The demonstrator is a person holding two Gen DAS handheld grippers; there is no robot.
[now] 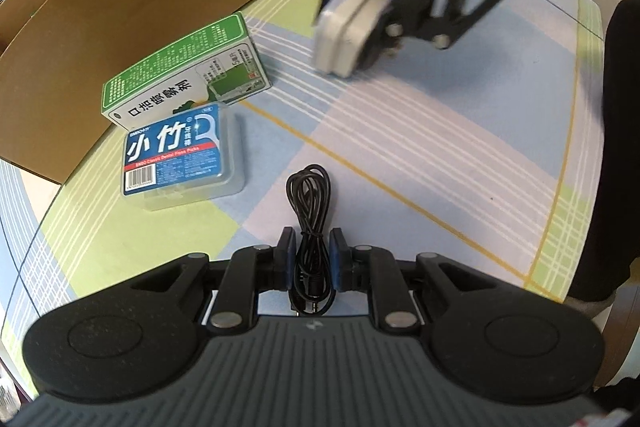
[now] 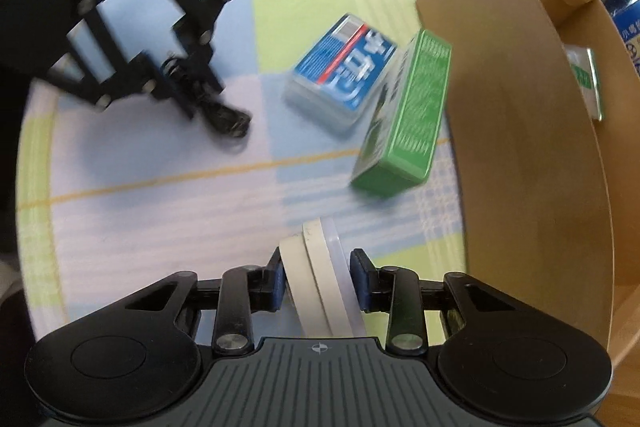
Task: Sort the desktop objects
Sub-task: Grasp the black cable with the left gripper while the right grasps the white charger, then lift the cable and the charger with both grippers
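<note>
My left gripper (image 1: 313, 259) is shut on a coiled black cable (image 1: 310, 203) and holds it over the plaid tablecloth; it also shows in the right wrist view (image 2: 180, 83) at upper left, with the cable (image 2: 224, 117) hanging from it. My right gripper (image 2: 320, 267) is shut on a flat white case (image 2: 320, 279); in the left wrist view it (image 1: 352, 39) is at upper right, holding the case (image 1: 348, 27) above the cloth. A blue floss-pick box (image 1: 182, 155) (image 2: 344, 75) and a green-and-white carton (image 1: 184, 75) (image 2: 408, 119) lie by the cardboard box.
A large open cardboard box (image 1: 120, 7) (image 2: 520, 131) stands along the table's side, with a green-and-white carton (image 2: 586, 79) inside. The plaid tablecloth (image 1: 440, 147) covers the table. A dark-clothed person (image 1: 624, 147) is at the right edge.
</note>
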